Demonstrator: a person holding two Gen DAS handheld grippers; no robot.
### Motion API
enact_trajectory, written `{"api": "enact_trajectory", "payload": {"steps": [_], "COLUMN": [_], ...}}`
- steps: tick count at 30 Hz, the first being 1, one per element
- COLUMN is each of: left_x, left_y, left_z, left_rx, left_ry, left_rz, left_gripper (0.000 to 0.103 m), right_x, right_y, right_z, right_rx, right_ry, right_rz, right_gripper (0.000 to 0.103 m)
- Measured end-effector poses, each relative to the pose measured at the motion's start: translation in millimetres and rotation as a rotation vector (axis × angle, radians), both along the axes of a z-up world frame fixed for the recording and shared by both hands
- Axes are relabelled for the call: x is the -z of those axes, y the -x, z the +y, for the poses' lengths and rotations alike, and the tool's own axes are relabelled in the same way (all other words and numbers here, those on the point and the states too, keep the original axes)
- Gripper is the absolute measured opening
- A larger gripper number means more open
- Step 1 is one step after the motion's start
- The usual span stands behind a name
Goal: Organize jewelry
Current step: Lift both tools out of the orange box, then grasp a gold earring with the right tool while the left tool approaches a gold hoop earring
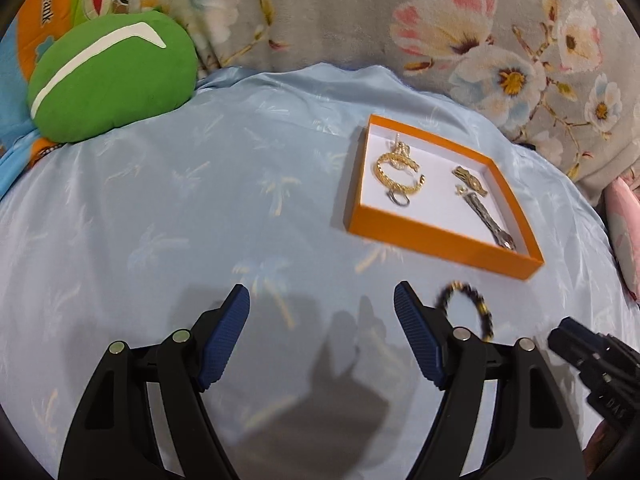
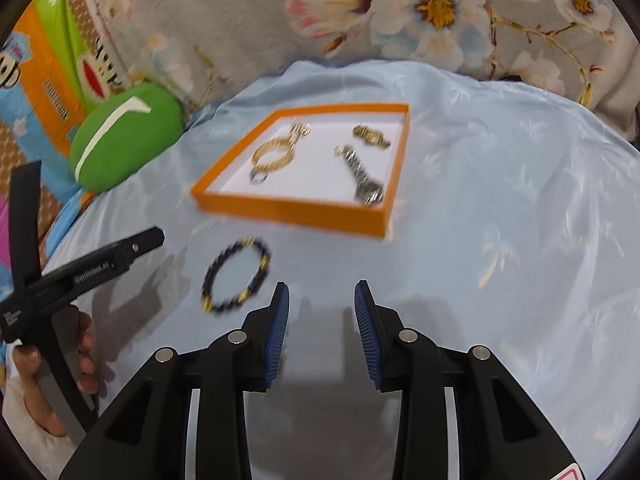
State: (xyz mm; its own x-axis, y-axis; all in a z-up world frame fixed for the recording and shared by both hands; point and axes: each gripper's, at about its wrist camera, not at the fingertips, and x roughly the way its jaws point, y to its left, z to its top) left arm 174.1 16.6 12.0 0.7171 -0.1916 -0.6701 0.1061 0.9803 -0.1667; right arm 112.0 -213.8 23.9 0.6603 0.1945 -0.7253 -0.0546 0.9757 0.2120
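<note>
Nearest my right camera are the right gripper (image 2: 320, 300) fingers, parted to a narrow gap with nothing between them, hanging over bare blue bedsheet (image 2: 500, 220). My left gripper (image 1: 322, 300) has its fingers spread wide, also empty. What remains for me to tidy is the dark beaded bracelet (image 2: 236, 276), lying flat on the sheet outside the orange box (image 2: 288, 210), just beside its near wall and between my two grippers; in the left view it sits half hidden behind the left gripper's right finger. As a closed loop it points nowhere in particular, but in the right view its slightly oval outline runs with the long axis from lower left to upper right, angled toward the box. Inside the box lie a gold bangle (image 1: 394, 174), a small silver ring (image 1: 398, 199), a gold clasp piece (image 1: 470, 180) and a watch (image 1: 488, 218), all loose. My worries from here: both views are blurred, so I could misjudge my reach and slide the beads across the slippery sheet instead of pinching them; a narrow right opening may ride over the beads; and the soft bed lets the box tip or shift if I nudge its wall, spilling what is already sorted. The two grippers are close enough to knock together.
</note>
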Motion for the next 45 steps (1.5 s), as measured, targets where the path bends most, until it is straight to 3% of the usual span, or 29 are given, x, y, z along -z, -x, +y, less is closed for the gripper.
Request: {"api": "enact_trajectory", "payload": {"steps": [11, 16, 28, 37, 45], "left_x": [5, 6, 11, 15, 18], "left_y": [59, 62, 95, 107, 109], "left_z": [-3, -2, -26, -39, -50], "left_rx": [0.055, 0.065, 0.221, 0.275, 0.299], "left_ry": [-0.013, -0.002, -0.056, -0.112, -0.172], "left_rz": [0.02, 0.03, 0.05, 0.067, 0.076], "left_gripper": [0.073, 0.073, 0.078, 0.078, 0.069], "right_x": [15, 16, 14, 15, 15], "right_y": [7, 7, 32, 53, 54], "right_z": [30, 31, 14, 7, 8], "right_rx": [-0.021, 0.001, 0.073, 0.093, 0.093], "right_ry": [0.046, 0.08, 0.039, 0.009, 0.006], "right_rz": [0.067, 0.075, 0.062, 0.062, 0.062], "right_gripper": [0.033, 0.013, 0.013, 0.013, 0.013]}}
